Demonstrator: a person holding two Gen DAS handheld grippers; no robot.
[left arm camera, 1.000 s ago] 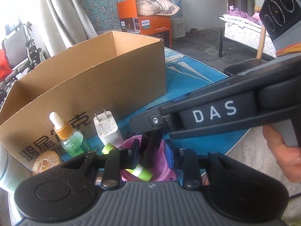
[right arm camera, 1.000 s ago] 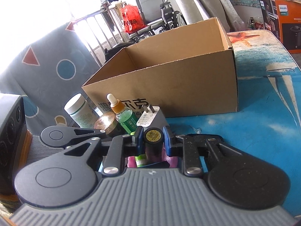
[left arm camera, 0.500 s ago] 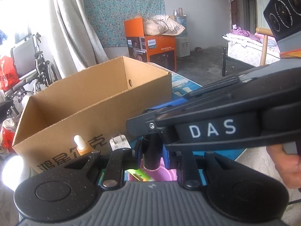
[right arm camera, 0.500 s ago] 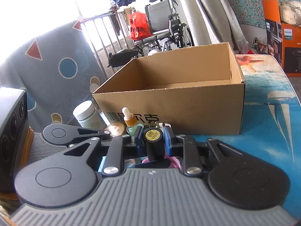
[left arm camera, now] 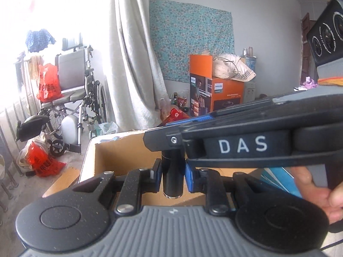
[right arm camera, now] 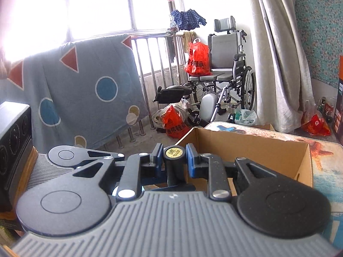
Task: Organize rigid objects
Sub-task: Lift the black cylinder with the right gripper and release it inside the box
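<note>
Right gripper point(right arm camera: 174, 160): I have it clamped on the black cylinder point(right arm camera: 174, 167), held upright.
Left gripper point(left arm camera: 172, 176): pads flank the cylinder's lower end; contact unclear.
Cardboard box point(right arm camera: 257, 147): now under the cylinder; a second ago it sat ahead.
Advice: I'd lower inside the near corner before releasing.
</note>
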